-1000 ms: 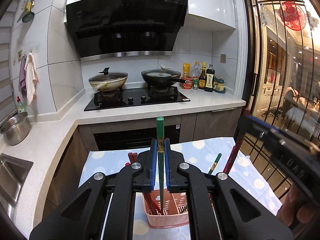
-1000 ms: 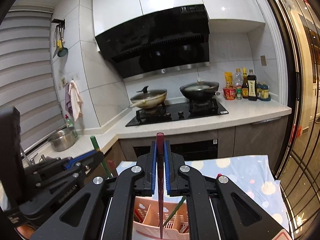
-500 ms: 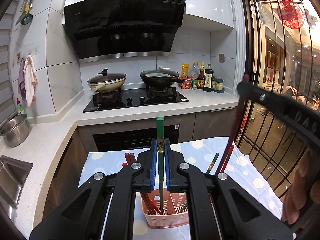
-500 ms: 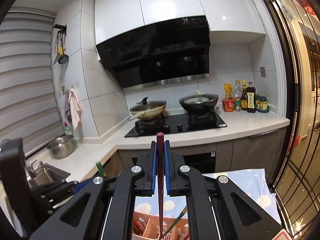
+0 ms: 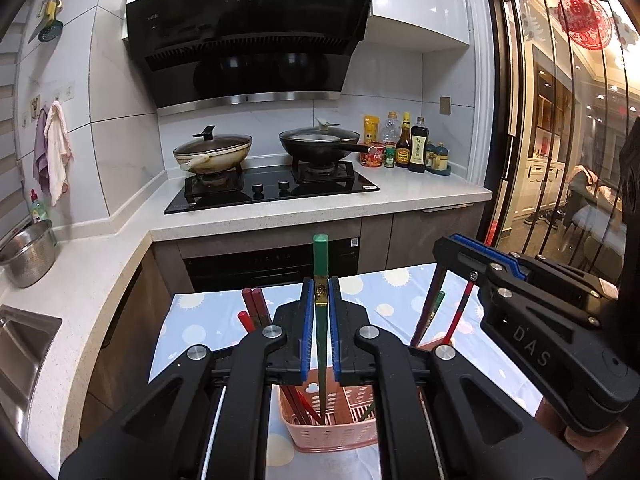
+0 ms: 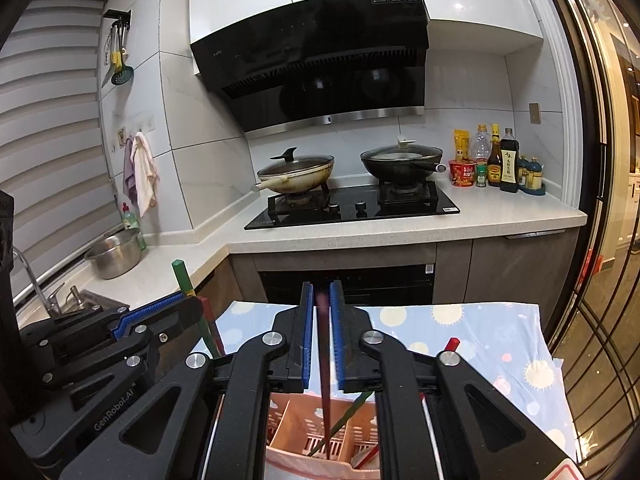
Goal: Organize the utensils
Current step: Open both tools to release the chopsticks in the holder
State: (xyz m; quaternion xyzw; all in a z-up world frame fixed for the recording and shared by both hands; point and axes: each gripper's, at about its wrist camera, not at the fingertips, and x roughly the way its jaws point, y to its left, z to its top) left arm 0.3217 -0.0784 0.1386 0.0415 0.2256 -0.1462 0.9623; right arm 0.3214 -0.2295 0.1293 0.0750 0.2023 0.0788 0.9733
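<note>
Left gripper has its blue pads pinched tight on a green chopstick, held upright with its tip reaching down into the pink basket on the near side of the dotted blue tablecloth. A few dark red chopsticks already stand in the basket's left side, leaning left.

Right gripper is a bit trickier: its pads sit slightly apart with a dark red chopstick between them, blurry at the top, lower end down inside the basket. The gap looks wider than the stick, so I honestly can't tell if it's gripped or loose. Another green chopstick leans in the basket's right compartment, plus a red one poking up on the right.

Far side: stove with two lidded woks, sauce bottles on the right.
</note>
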